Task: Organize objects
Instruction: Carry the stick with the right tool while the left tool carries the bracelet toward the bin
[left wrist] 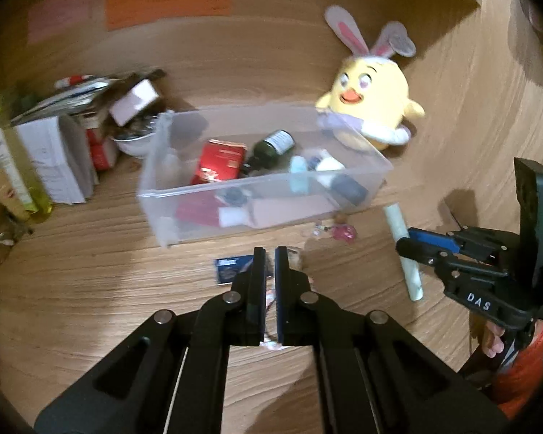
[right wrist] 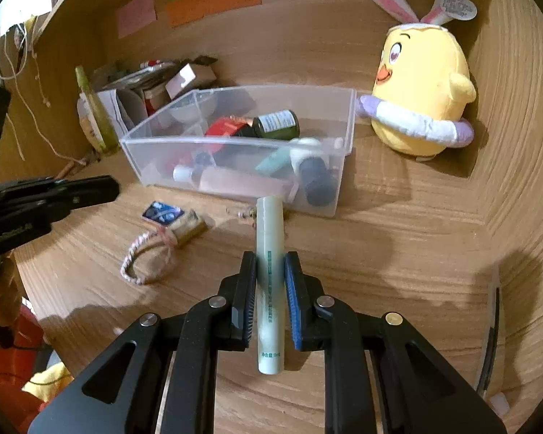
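My right gripper (right wrist: 270, 258) is shut on a pale green tube (right wrist: 269, 238), which points toward the clear plastic bin (right wrist: 235, 139). The left wrist view shows the same tube (left wrist: 412, 278) in the right gripper (left wrist: 403, 244) near the bin's (left wrist: 260, 181) front right corner. The bin holds a dark bottle, a red pack and several small containers. My left gripper (left wrist: 270, 253) is shut, and I see nothing held in it. It hovers over a blue card (left wrist: 231, 267). Beside the blue card (right wrist: 163, 213) a pink braided hair tie (right wrist: 144, 264) lies on the wood.
A yellow plush chick (right wrist: 423, 83) with bunny ears stands right of the bin. Boxes, papers and a bowl (left wrist: 132, 141) crowd the back left corner. Wooden walls close in behind and on the right. A small pink trinket (left wrist: 344, 233) lies before the bin.
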`<move>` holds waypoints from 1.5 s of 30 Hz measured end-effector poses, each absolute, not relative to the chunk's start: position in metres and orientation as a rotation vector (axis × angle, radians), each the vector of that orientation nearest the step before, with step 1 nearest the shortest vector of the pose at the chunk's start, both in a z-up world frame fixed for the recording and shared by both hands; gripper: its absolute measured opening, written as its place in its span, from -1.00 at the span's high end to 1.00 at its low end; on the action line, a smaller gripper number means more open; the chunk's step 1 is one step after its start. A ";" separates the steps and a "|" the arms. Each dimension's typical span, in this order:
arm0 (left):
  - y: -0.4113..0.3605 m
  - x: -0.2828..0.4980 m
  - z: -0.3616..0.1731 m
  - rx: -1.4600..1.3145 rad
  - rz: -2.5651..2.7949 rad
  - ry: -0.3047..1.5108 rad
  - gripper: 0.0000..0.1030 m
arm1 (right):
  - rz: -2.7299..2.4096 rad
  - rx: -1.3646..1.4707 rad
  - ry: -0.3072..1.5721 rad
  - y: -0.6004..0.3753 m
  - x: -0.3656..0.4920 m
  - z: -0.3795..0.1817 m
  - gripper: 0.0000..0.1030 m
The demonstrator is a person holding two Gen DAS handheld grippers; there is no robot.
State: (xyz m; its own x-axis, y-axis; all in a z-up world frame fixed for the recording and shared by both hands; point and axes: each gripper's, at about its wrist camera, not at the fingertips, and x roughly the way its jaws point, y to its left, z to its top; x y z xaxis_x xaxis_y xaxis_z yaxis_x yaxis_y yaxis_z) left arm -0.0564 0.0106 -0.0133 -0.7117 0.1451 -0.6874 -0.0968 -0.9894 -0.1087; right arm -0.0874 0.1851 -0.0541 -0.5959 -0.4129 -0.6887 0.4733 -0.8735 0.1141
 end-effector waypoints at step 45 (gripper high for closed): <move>-0.019 -0.072 -0.003 -1.012 2.814 -0.164 0.88 | -2.512 0.771 0.055 0.163 -0.100 0.023 0.73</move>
State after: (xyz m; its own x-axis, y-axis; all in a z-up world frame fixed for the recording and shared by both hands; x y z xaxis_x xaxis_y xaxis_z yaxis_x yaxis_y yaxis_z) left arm -0.0718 -0.0193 -0.0027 -0.7622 0.1744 -0.6234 -0.1008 -0.9833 -0.1517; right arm -0.1002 0.1627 0.0228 -0.7103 -0.4578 -0.5347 0.4809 -0.8703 0.1063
